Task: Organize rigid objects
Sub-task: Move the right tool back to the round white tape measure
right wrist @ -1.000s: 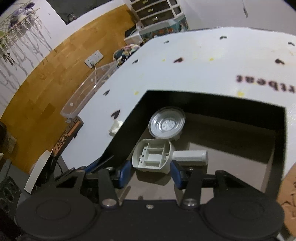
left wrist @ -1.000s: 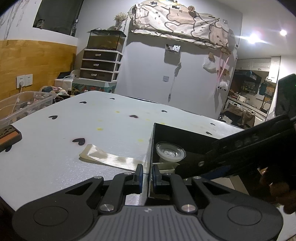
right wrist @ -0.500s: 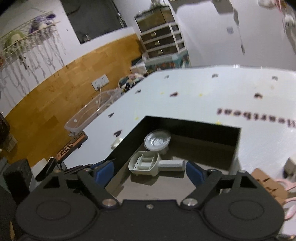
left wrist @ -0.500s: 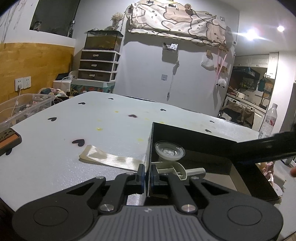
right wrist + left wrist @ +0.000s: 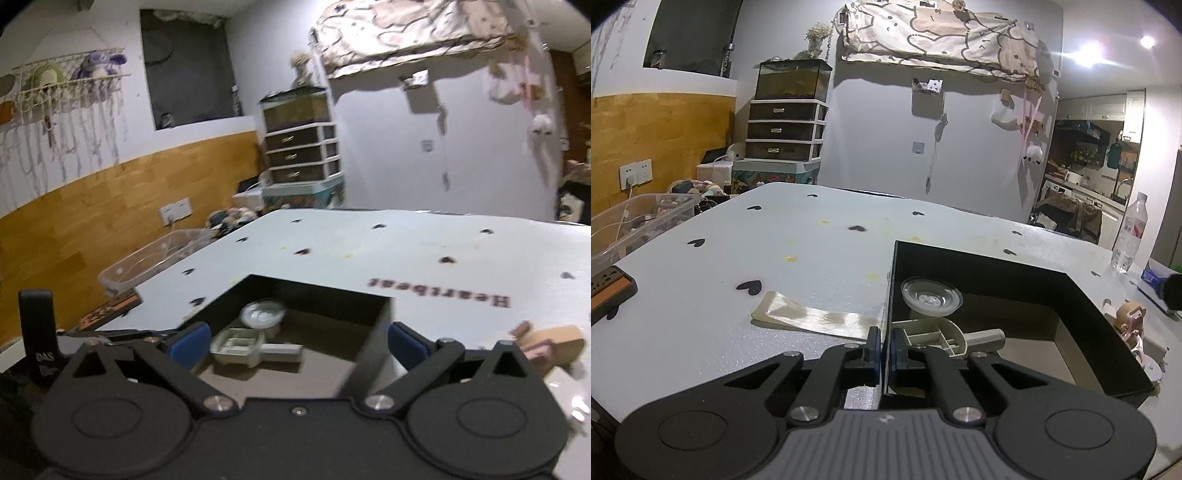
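clamping the black box wall, left hand-held gripper; right hand-held gripper opening, empty, before it.

right tool withdrawn from black box, jaws opening wide, scoop left inside

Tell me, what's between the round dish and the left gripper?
The white scoop lies in the box, between the dish and the left gripper; the left wrist view shows it.
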{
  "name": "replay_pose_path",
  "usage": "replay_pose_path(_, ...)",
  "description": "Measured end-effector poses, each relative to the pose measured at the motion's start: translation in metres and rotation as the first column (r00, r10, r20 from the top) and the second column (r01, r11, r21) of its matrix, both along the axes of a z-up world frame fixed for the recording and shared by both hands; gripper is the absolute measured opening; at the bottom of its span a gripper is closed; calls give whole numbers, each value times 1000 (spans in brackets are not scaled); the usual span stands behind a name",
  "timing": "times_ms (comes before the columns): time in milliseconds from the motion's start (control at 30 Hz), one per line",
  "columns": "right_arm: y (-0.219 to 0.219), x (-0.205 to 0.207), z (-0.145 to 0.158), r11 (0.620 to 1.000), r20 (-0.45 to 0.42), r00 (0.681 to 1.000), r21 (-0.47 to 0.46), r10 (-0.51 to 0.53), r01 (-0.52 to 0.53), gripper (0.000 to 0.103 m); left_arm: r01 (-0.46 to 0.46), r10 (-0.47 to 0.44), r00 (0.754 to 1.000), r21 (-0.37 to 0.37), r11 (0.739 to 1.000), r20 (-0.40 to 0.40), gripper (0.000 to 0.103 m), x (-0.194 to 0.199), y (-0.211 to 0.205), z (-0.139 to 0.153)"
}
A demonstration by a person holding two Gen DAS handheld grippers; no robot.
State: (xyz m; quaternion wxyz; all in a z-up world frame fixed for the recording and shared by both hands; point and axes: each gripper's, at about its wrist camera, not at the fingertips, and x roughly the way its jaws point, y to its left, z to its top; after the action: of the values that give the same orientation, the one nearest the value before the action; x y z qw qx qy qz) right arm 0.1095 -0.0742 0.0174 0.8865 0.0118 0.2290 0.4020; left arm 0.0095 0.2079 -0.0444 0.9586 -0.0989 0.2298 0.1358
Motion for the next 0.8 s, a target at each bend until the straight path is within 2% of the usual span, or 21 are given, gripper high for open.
replay_pose_path(200,-42,-1,-17,995,19,994,-1,-103,103,103,-3,3,1000,5,1000,-19,5,3,-1,3)
replay_pose_path(367,-71,1,-40,986,-4,987,-41,-164,163,94,4,-4,999,13,1000,-39,5,6,-1,3)
replay_pose_path(433,-76,4,-52,983,-16,985,-71,-170,168,86,5,-4,999,18,1000,-48,5,9,-1,3)
replay_pose_path(533,-79,10,-65,982,-36,985,-99,-166,162,80,1,1,998,35,999,-63,5,12,-3,3)
replay_pose_path(633,-76,10,-73,989,-54,992,-100,-117,111,72,-4,7,997,41,999,-70,5,14,-4,3)
replay_pose_path(700,-69,9,-76,986,-33,995,-143,-90,85,68,-7,10,997,42,999,-77,5,16,-4,2)
replay_pose_path(800,-63,11,-77,971,20,992,-203,-124,126,67,-8,13,996,51,999,-88,5,17,-5,2)
